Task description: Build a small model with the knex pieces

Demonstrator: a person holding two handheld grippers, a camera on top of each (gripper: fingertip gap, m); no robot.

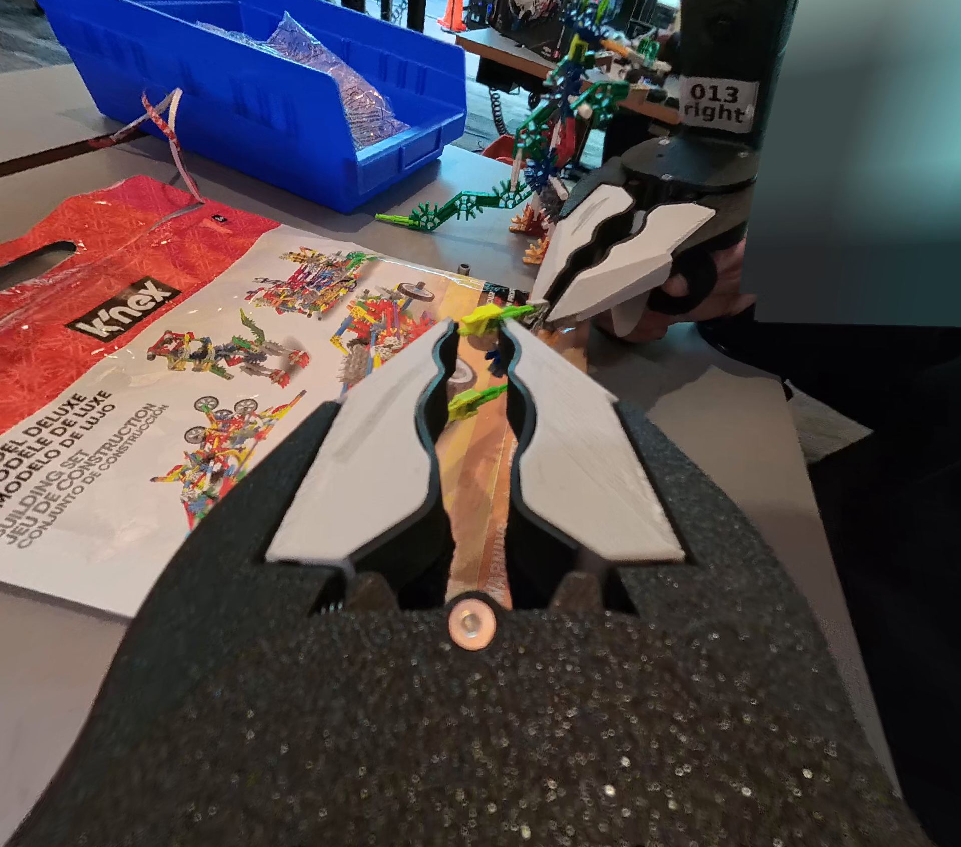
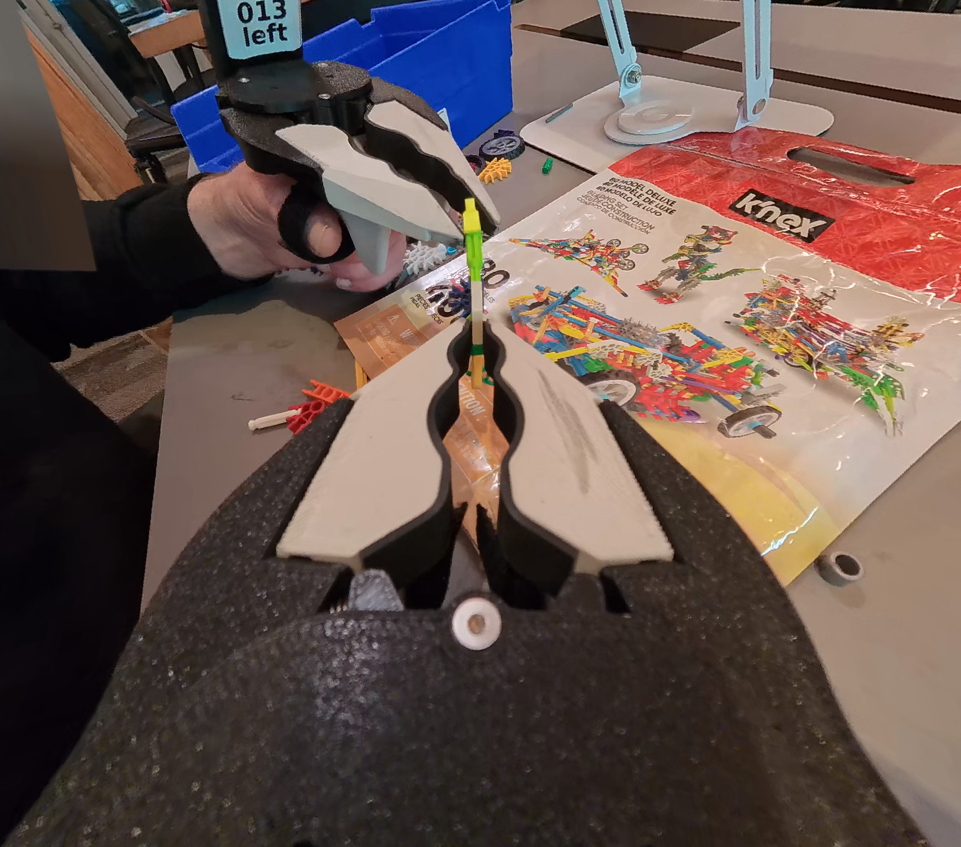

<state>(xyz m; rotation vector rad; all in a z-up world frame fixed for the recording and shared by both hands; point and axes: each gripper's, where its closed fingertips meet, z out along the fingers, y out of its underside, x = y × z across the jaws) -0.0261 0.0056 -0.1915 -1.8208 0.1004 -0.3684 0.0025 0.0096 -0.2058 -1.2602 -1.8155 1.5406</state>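
Both grippers meet over the printed red-and-white plastic bag (image 2: 728, 281) lying flat on the grey worktop (image 2: 249, 354): the right gripper (image 2: 477, 328) is pinched narrow on the white lower end of a slim lime-green and white rod assembly (image 2: 472, 250), and the left gripper (image 1: 479, 325) is closed on its yellow-green tip. Beyond the bag's far edge sits a blue plastic bin (image 1: 249, 94), with bare worktop between them. Off the bag's corner nearest the person, loose red and orange connector pieces (image 2: 317, 398) lie scattered.
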